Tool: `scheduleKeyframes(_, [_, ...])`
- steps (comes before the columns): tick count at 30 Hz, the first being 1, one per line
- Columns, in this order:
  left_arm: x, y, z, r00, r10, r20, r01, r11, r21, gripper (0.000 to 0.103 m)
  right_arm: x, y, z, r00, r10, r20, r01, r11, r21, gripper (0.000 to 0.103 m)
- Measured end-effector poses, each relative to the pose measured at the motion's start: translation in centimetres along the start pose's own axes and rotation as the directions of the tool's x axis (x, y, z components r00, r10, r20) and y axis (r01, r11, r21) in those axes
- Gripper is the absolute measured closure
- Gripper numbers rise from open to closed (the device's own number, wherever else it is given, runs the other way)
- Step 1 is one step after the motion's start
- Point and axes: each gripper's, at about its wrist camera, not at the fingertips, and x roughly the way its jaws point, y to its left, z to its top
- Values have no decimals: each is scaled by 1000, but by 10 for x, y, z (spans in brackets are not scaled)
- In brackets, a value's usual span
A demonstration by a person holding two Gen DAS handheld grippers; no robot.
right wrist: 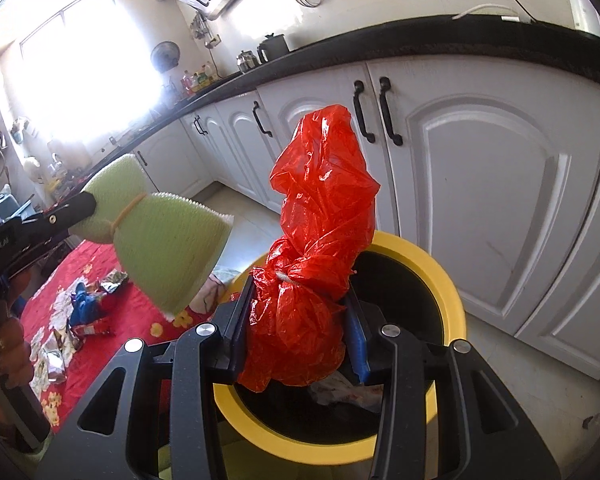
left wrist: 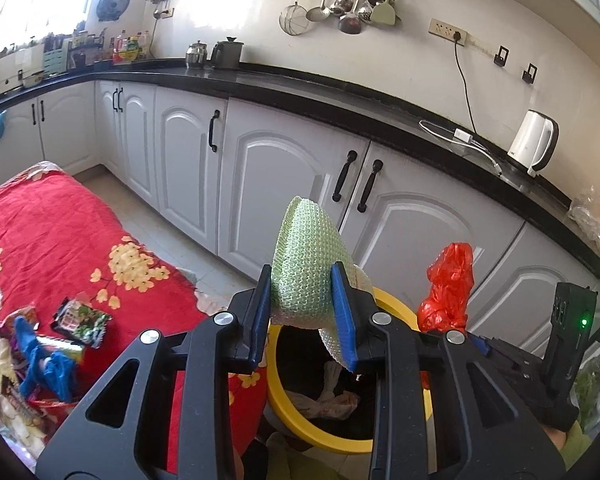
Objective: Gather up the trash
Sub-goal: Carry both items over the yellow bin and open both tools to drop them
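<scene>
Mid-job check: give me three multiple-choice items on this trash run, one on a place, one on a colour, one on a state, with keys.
1. Where does the yellow-rimmed bin stand?
A. On the black counter
B. On the floor before the white cabinets
C. On the red cloth

2. What colour is the plastic bag in the right gripper?
A. Red
B. Blue
C. White

3. What state is the left gripper in?
A. Open and empty
B. Shut with nothing in it
C. Shut on the green foam net

Answers:
1 B, its rim shows against the cabinet doors and floor tiles.
2 A, the knotted bag between the pads is red.
3 C, both blue pads press the net's sides.
</scene>
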Motion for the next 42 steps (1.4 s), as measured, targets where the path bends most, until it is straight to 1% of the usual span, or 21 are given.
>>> scheduleKeyframes(8, [21, -12, -7, 1000, -1, -12, 1, 1000, 14, 81, 7, -9, -11, 1000, 1, -31, -1, 1000, 11, 65])
scheduleKeyframes(22, [49, -23, -20, 998, -4, -58, 6, 999, 34, 80, 24, -19, -30, 995, 3, -104, -1, 1000, 18, 64])
scheduleKeyframes(31, [60, -22, -27, 995, -25, -95, 27, 999, 20, 79, 34, -18, -41, 988, -3, -152, 5, 1000, 15, 60])
scheduleKeyframes(33, [62, -20, -28, 994, -35, -103, 36, 999, 10, 79, 35, -19, -41, 988, -11, -152, 14, 1000, 19, 56])
scheduleKeyframes(35, [65, -17, -28, 993, -41, -113, 41, 999, -5, 79, 34, -21, -41, 989, -21, -148, 25, 999, 24, 48])
scheduleKeyframes(36, [66, -16, -29, 992, -43, -116, 42, 999, -10, 78, 33, -21, -40, 989, -24, -145, 28, 999, 27, 42])
scheduleKeyframes(37, [67, -14, -30, 992, -43, -122, 41, 999, -17, 74, 32, -22, -40, 990, -28, -141, 33, 999, 32, 38])
scheduleKeyframes(38, [67, -12, -31, 991, -45, -128, 43, 999, -22, 70, 32, -23, -40, 990, -32, -141, 37, 999, 33, 36])
scheduleKeyframes(39, [68, -11, -32, 990, -45, -133, 42, 999, -25, 63, 32, -24, -40, 990, -37, -140, 42, 998, 35, 33])
scheduleKeyframes(40, [67, -10, -33, 990, -43, -137, 40, 999, -28, 59, 31, -25, -40, 990, -40, -137, 46, 998, 39, 30])
scheduleKeyframes(41, [66, -9, -34, 990, -41, -138, 38, 999, -28, 57, 30, -26, -40, 990, -44, -134, 50, 998, 43, 28])
scheduleKeyframes(42, [66, -8, -34, 990, -37, -138, 34, 999, -29, 53, 30, -26, -40, 990, -46, -132, 52, 998, 44, 27])
